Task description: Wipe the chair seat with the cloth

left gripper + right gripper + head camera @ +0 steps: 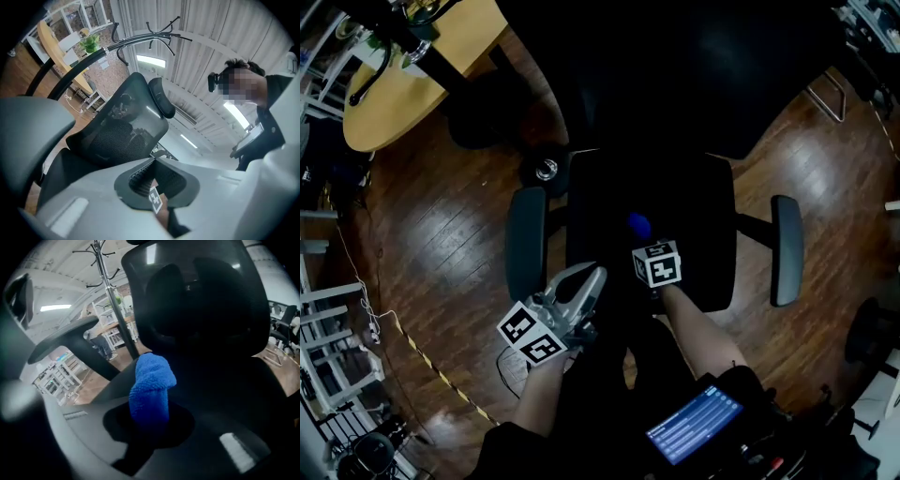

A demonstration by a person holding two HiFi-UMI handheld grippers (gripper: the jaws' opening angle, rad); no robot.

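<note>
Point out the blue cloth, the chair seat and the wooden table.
blue cloth (151,385), right gripper view, middle of the bunched fold.
chair seat (698,211), head view, bare cushion surface.
wooden table (394,108), head view, bare tabletop.

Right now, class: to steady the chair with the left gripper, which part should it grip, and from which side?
Probably the armrest pad nearest the left gripper, taken across its narrow width from above: it is long, slim and lies level.

Bright blue cloth (150,385) against a solid black chair seat (694,206), with a dark grey armrest (526,242) alongside. There's the marker cube (657,263) in black-and-white squares, over a glossy reddish-brown plank floor (441,244). A pale yellow wood table (394,94) sits up in the corner.
</note>
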